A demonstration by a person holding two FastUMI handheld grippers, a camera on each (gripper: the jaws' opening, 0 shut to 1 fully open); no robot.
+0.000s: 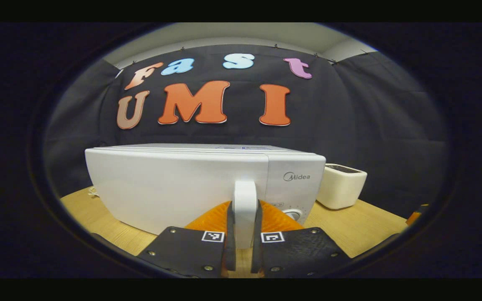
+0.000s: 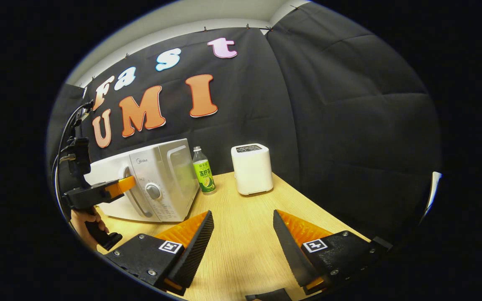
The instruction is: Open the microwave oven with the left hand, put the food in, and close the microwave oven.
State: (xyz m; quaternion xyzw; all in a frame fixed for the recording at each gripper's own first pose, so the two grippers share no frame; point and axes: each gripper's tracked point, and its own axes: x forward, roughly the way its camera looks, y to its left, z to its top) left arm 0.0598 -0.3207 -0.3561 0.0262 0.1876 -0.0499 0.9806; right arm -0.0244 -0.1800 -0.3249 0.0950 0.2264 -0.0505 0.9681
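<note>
A white microwave stands on the wooden table, its door looking closed. My left gripper is shut on the door's white vertical handle, one finger on each side. In the right gripper view the microwave sits at the left, and the left gripper reaches the handle from the left, held by a hand. My right gripper hangs open over the table with nothing between its fingers, to the right of the microwave.
A white toaster stands at the back of the table, also seen as the toaster right of the microwave. A green-labelled bottle stands between microwave and toaster. Black cloth walls close in behind and at the right.
</note>
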